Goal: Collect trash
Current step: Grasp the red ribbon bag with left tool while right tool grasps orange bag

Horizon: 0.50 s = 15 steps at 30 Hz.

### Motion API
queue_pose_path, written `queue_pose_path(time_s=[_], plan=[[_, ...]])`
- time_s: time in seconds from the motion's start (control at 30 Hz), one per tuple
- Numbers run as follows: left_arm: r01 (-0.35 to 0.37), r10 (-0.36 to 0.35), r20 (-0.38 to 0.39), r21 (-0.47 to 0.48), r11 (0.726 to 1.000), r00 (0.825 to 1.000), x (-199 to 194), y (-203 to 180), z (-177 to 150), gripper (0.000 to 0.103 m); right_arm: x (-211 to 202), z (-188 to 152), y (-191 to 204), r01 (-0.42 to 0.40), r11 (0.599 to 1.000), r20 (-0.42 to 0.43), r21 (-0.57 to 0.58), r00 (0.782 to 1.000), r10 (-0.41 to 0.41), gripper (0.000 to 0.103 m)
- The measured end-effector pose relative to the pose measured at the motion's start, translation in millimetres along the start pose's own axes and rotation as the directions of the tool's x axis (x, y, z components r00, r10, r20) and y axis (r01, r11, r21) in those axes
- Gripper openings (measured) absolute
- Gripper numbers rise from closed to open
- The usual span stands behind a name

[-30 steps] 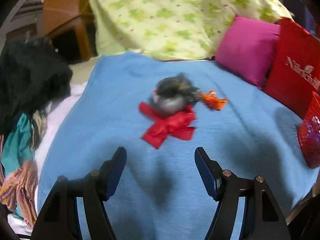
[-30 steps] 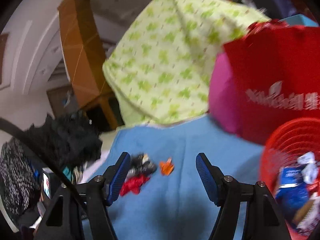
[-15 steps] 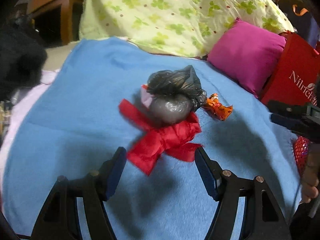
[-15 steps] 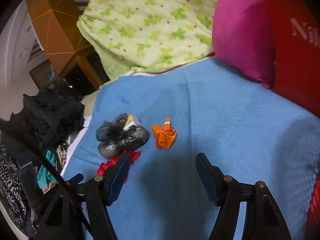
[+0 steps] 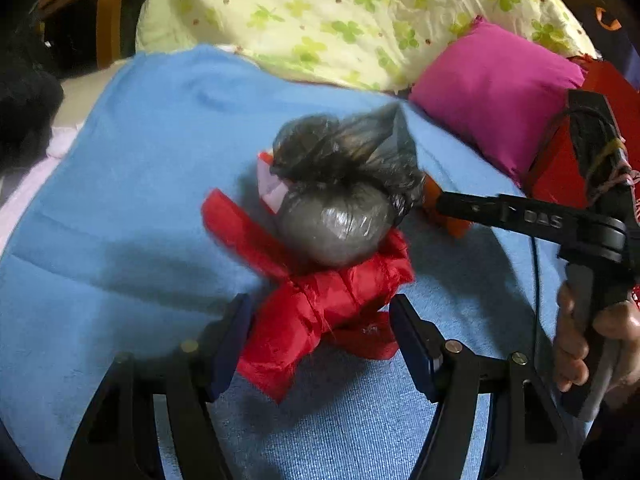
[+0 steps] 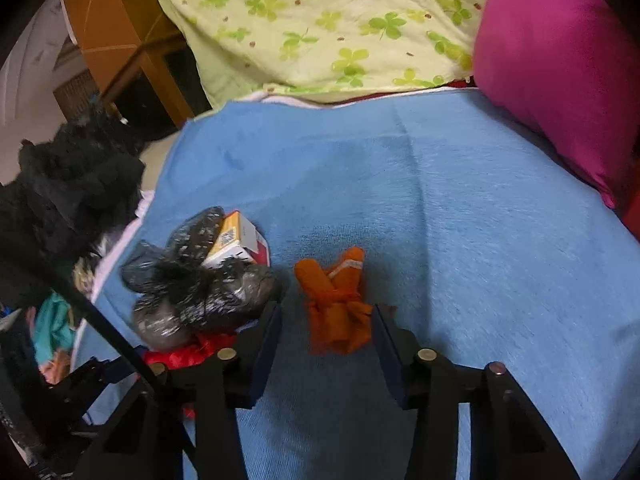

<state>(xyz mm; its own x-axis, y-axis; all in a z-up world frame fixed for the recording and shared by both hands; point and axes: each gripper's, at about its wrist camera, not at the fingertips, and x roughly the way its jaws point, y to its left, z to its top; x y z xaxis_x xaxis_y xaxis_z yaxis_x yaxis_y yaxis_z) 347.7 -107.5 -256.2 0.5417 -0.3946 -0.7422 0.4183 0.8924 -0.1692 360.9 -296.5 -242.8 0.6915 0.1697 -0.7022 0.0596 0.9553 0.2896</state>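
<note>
Fingers gape wide on both grippers: the left gripper (image 5: 320, 336) straddles the red wrapper (image 5: 316, 312) mid-blanket (image 5: 120, 200), the right gripper (image 6: 326, 336) brackets the orange wrapper (image 6: 336, 308). Grasping seems underway; next, each should close.

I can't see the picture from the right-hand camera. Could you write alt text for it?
The open right gripper sits low over a blue blanket, its jaws on either side of a crumpled orange wrapper. To the left lie a knotted black plastic bag and a small carton; green-patterned bedding and a pink pillow lie behind.
</note>
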Motion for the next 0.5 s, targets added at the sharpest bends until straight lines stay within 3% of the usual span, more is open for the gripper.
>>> queue_pose_path(time_s=[0.13, 0.2, 0.27, 0.5], plan=[[-0.002, 0.002, -0.055, 0.008, 1.000, 0.998, 12, 3, -1, 0.043, 20, 2, -2, 0.035, 0.999, -0.037, 0.007, 0.999, -0.034, 0.033], [-0.001, 0.001, -0.051, 0.002, 1.000, 0.999, 12, 6, -2, 0.036, 17, 2, -3, 0.030, 0.999, -0.031, 0.024, 0.999, -0.029, 0.031], [0.003, -0.003, -0.048, -0.008, 1.000, 0.999, 10, 7, -2, 0.021, 12, 1, -2, 0.031, 0.999, -0.026, 0.022, 0.999, -0.031, 0.029], [0.028, -0.028, -0.027, -0.001, 1.000, 0.999, -10, 2, -10, 0.012, -28, -13, 2, 0.001, 1.000, 0.002, 0.005, 1.000, -0.001, 0.028]])
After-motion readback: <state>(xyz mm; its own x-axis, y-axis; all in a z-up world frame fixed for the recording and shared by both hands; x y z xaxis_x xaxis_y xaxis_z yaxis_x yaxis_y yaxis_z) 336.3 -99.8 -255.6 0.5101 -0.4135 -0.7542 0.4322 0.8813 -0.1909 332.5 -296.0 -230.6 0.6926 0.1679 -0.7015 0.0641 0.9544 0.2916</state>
